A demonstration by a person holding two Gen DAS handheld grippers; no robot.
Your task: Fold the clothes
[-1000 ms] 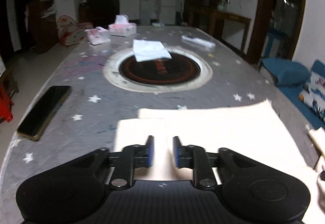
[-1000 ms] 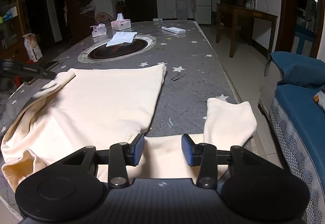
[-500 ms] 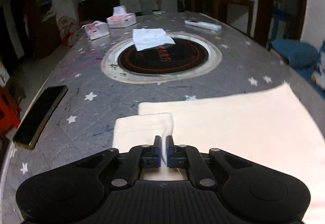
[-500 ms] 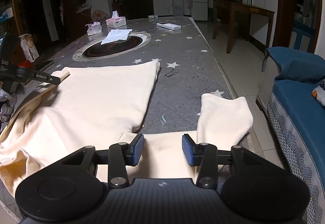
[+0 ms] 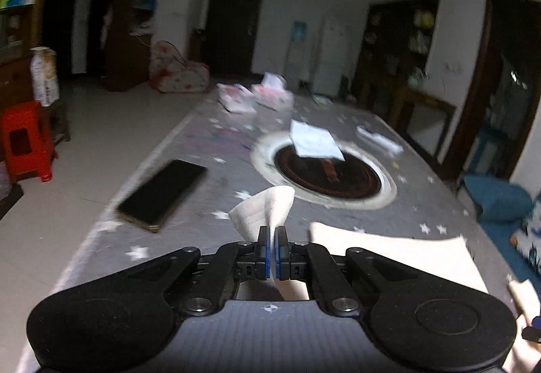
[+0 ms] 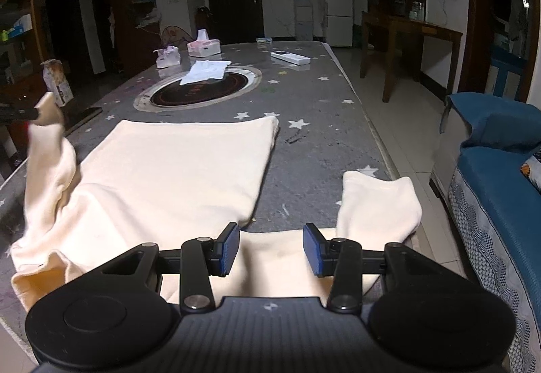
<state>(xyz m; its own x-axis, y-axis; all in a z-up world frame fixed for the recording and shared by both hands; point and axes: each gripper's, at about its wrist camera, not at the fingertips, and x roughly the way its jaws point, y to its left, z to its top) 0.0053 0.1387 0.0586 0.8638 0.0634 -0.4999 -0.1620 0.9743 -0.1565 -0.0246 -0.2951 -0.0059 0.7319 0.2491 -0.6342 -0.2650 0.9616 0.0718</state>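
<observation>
pinching a cream sleeve cuff [image 5: 267, 207], the left gripper [image 5: 272, 249] has its blue pads pressed together on the fabric and holds it lifted off the table [image 5: 209, 143]; the cuff sticks up ahead of the fingertips. left of it a dark phone [image 5: 162, 193] lies flat near the table edge, a red stool [image 5: 25, 141] on the floor beyond. ahead sits a round inset burner [image 5: 324, 175] with a white cloth [image 5: 314, 143] on its rim, tissue packs [image 5: 257, 97] further back.

right wrist view: cream garment [image 6: 179, 170] spread on the star-print cover, left sleeve raised at far left, right sleeve [image 6: 378, 204] lying flat near the table's edge. right gripper [image 6: 270, 248] wide apart over the garment's near edge, gripping nothing. remote [image 6: 290, 57] far back, blue sofa [image 6: 500, 190] at right.
</observation>
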